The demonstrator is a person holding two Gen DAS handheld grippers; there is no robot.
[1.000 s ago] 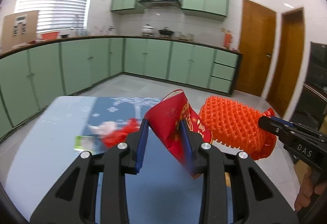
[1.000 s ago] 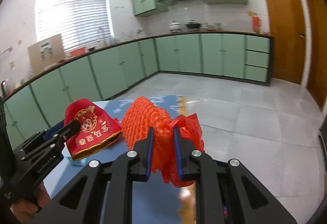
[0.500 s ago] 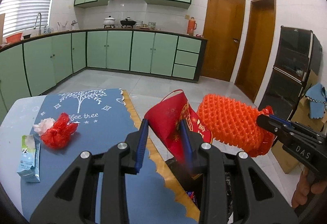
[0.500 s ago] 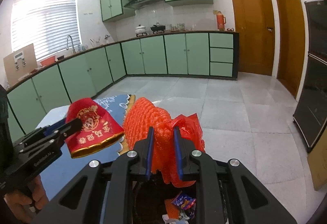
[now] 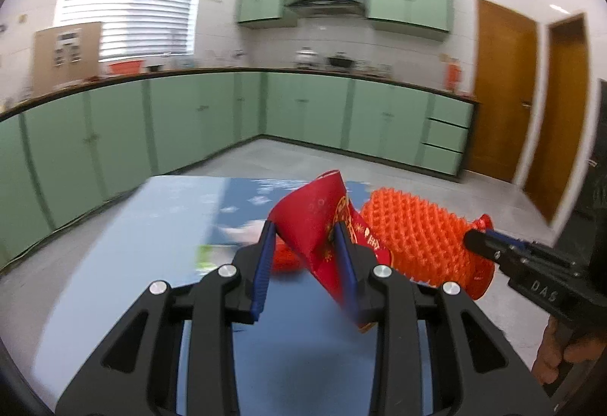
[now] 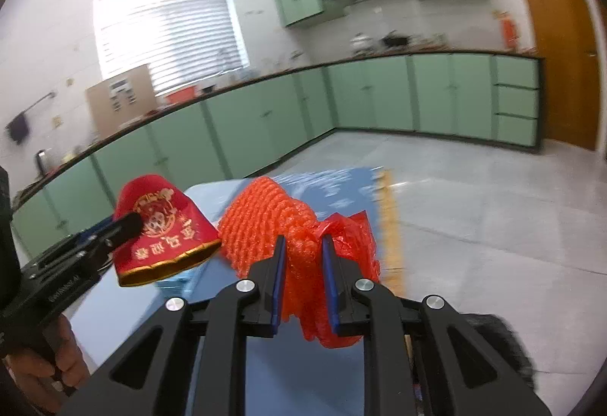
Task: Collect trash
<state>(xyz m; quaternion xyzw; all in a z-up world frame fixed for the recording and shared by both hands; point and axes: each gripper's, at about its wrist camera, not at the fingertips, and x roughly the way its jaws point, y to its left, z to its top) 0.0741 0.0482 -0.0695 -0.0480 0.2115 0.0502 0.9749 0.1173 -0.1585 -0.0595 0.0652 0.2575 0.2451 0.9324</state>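
Observation:
My left gripper is shut on a red paper packet with gold print, held above the table; it also shows in the right wrist view. My right gripper is shut on an orange foam net with red plastic, also seen in the left wrist view, to the right of the packet. Another red scrap and a green-white wrapper lie on the blue mat, partly hidden behind my left fingers.
The table carries the blue mat with a gold edge. Green cabinets line the far walls. Wooden doors stand at right. A dark object sits at the lower right of the right wrist view.
Both views have swung left, back over the table. The black bin seen below the grippers half a second ago is out of view. Both grippers still hold their items.

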